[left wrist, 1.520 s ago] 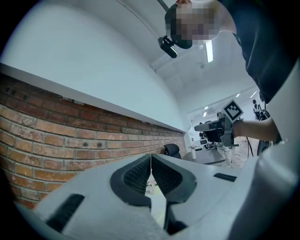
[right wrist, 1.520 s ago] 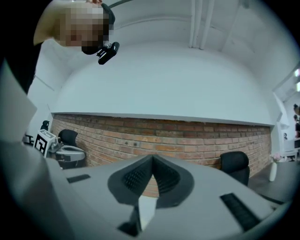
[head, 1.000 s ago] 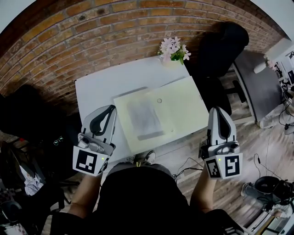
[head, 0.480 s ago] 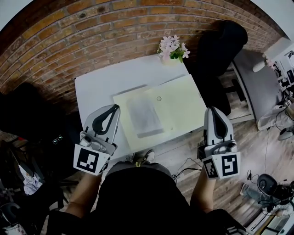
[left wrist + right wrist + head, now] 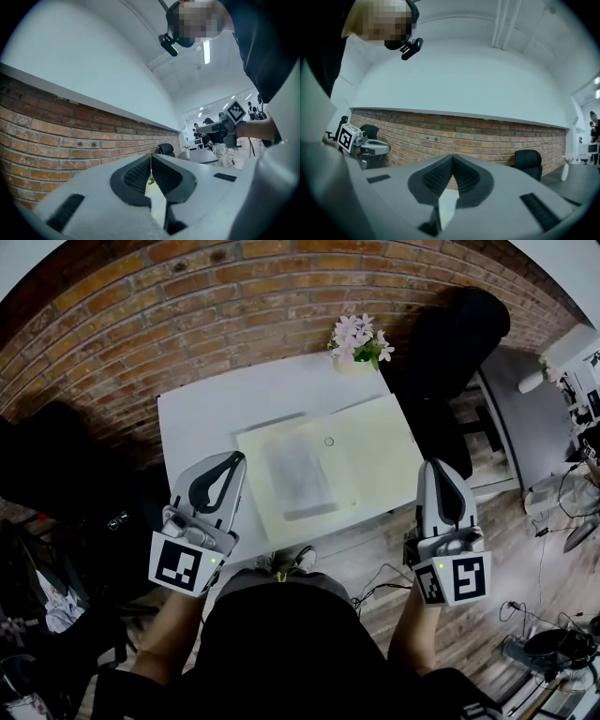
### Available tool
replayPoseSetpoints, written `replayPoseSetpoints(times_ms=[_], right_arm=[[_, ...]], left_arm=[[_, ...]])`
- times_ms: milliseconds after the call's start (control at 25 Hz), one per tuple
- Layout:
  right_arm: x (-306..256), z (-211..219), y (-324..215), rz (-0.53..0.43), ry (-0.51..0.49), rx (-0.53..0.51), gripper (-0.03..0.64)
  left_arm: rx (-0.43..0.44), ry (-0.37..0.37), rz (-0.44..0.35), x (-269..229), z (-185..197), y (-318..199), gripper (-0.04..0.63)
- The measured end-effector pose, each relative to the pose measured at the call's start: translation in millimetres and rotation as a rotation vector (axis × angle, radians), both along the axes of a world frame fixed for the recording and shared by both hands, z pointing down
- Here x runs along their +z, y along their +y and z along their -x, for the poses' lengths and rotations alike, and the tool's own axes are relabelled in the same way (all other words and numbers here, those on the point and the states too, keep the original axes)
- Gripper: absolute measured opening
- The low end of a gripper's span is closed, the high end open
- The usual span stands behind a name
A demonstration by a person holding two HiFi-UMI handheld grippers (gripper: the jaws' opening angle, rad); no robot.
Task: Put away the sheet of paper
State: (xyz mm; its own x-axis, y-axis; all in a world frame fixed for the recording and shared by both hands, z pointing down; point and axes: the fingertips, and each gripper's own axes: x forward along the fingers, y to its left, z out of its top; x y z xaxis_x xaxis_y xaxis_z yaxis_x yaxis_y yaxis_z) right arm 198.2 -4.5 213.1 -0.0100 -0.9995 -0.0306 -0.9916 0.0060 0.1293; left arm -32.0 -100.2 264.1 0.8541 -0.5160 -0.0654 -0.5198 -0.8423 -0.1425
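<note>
Little is changing since a second ago: the left gripper (image 5: 225,465) and right gripper (image 5: 442,468) are keeping to their places at the near edge of the table (image 5: 211,409), one at each side. Both are pinching their jaws fully together on nothing. The sheet (image 5: 298,474) is lying flat on the open yellow folder (image 5: 380,451), well apart from both. The task seems not yet begun; next, one gripper likely needs to open and reach for the sheet's edge.
</note>
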Motion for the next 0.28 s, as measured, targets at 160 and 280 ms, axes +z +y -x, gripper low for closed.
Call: replayPoseSetpoints(times_ms=[160,280], right_arm=[[4.9,-1.2,-1.8,0.008,-0.002,0.0,0.014],[8.2,-1.6,-3.1,0.009,-0.006,-0.003,0.014]], left_arm=[[-0.002,-0.002,0.01,4.2,-0.2,1.4,0.029],[-0.005,-0.007,0.012,7.4,-0.8,2.2,0.028]])
